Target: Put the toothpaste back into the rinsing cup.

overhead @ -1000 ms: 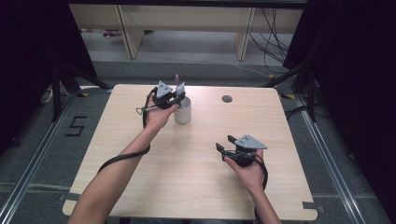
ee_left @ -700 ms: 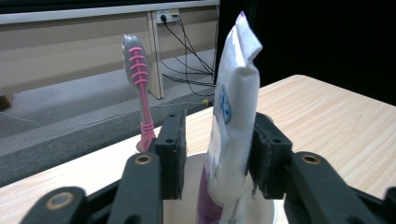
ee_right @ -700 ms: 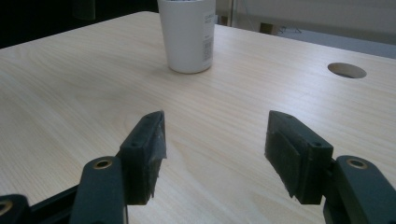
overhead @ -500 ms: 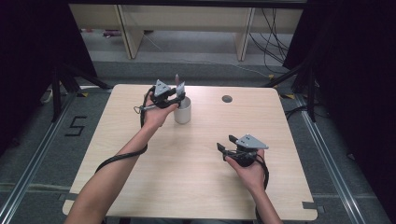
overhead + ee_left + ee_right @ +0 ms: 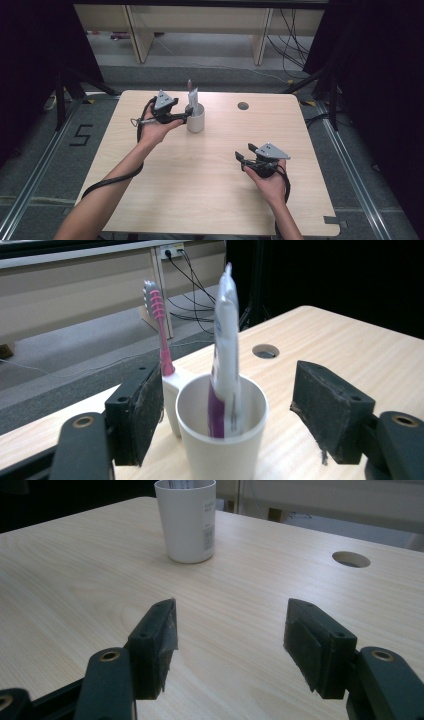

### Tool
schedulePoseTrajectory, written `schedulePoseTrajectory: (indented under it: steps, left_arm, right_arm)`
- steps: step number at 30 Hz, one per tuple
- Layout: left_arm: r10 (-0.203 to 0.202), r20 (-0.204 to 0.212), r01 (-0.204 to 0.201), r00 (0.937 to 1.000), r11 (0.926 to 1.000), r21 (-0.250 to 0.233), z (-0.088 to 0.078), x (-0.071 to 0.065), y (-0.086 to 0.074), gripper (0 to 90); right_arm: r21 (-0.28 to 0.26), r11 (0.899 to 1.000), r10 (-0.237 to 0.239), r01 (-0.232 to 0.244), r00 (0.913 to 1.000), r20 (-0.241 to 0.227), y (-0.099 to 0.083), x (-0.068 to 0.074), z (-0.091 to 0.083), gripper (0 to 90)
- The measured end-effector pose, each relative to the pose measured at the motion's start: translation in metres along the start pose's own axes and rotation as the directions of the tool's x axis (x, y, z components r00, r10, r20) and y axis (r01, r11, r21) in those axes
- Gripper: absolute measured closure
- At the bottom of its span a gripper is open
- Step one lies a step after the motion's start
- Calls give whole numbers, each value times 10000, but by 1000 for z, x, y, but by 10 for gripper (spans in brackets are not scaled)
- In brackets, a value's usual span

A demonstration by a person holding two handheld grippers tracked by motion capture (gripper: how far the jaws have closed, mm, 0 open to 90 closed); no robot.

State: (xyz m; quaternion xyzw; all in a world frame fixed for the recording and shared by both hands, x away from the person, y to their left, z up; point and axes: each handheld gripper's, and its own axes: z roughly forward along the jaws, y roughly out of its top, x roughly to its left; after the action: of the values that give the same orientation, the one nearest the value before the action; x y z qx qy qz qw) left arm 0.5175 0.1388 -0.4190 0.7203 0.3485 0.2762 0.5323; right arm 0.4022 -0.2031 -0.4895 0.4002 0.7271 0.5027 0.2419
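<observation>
Your left hand-held gripper [image 5: 227, 425] stood with its jaws spread wide on either side of the white cup [image 5: 223, 432], the cup sitting squarely in the gap between the two black pads and touching neither that I could see. From the high view the cup [image 5: 195, 119] stood on the tabletop [image 5: 210, 175] toward its far edge, just beyond and to the right of your left hand [image 5: 152, 131], so that gripper was plainly the nearer one. Your right hand-held gripper [image 5: 230, 645] was also wide open and held nothing; it hovered low over bare wood well apart from the cup [image 5: 187, 522], which lay ahead of it and a little to its left. The cup stood upright, and so did what it carried: one white and purple tube [image 5: 226, 355] standing inside it, long axis nearly vertical and leaning slightly, and one pink toothbrush [image 5: 161, 330] with a grey-tipped head, standing in a small holder on the cup's far-left side rather than in the cup itself, as best I could judge. The count was one cup, one tube, one toothbrush, and one round hole [image 5: 243, 106] in the tabletop off to the cup's right. If you meant to take the cup, a plain closing of the left jaws looked enough; the toothbrush sat close to the left pad and might have been nudged.
</observation>
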Motion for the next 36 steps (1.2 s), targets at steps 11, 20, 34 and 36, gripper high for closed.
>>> schedulePoseTrajectory:
  steps: [11,20,34,36]
  left_arm:
    - [-97,-226,94,9997,9999,-139,-57,6,-15,278]
    - [-195,-552,179,9983,9994,-287,-96,8,-40,287]
    - [-550,-1172,526,9916,9983,-230,-136,11,-82,285]
    - [-581,-1276,551,9901,9981,-265,-142,12,-91,282]
  right_arm:
    - [-188,9991,-389,390,9992,86,1,-6,0,388]
    - [-43,9998,-213,213,9997,104,1,-5,-1,388]
    - [8,10000,15,-15,10000,34,-1,-5,-1,388]
    - [-75,9999,-92,92,9999,45,-2,-5,0,388]
